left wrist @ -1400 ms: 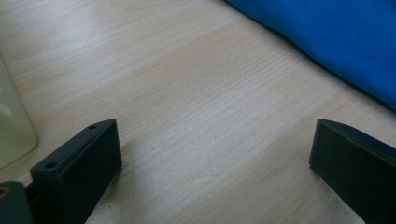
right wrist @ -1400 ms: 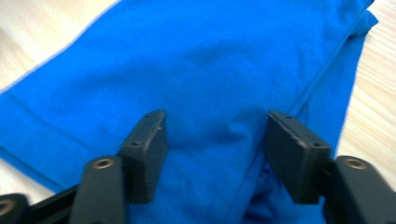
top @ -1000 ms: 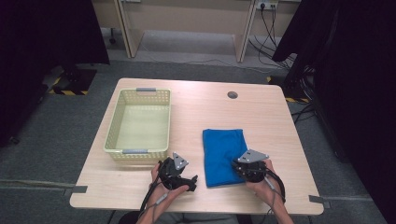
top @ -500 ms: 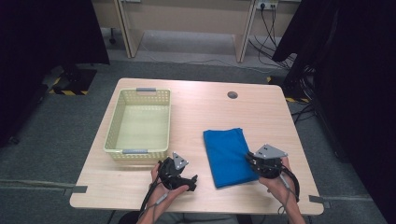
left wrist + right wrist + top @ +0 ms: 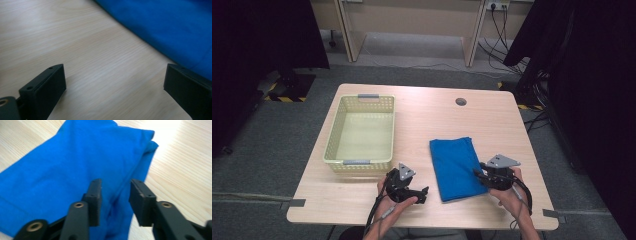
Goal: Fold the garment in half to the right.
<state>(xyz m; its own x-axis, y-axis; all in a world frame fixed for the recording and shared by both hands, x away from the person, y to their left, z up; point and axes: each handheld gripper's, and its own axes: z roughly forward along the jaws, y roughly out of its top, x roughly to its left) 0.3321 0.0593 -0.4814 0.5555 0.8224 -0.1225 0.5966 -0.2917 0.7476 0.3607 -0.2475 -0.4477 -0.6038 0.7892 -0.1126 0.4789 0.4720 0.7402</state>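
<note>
Cloth (image 5: 455, 167), blue, soft, folded into a flat rectangle, on the pale wood-grain table (image 5: 427, 120) right of the yellow lattice basket (image 5: 362, 131). Right gripper (image 5: 480, 174) slid outward to the cloth's right edge since a second ago, jaws just parted, fold between them but unpinched: released, fold likely done. Left gripper (image 5: 424, 194) wide open, empty, beside the cloth's left edge.
</note>
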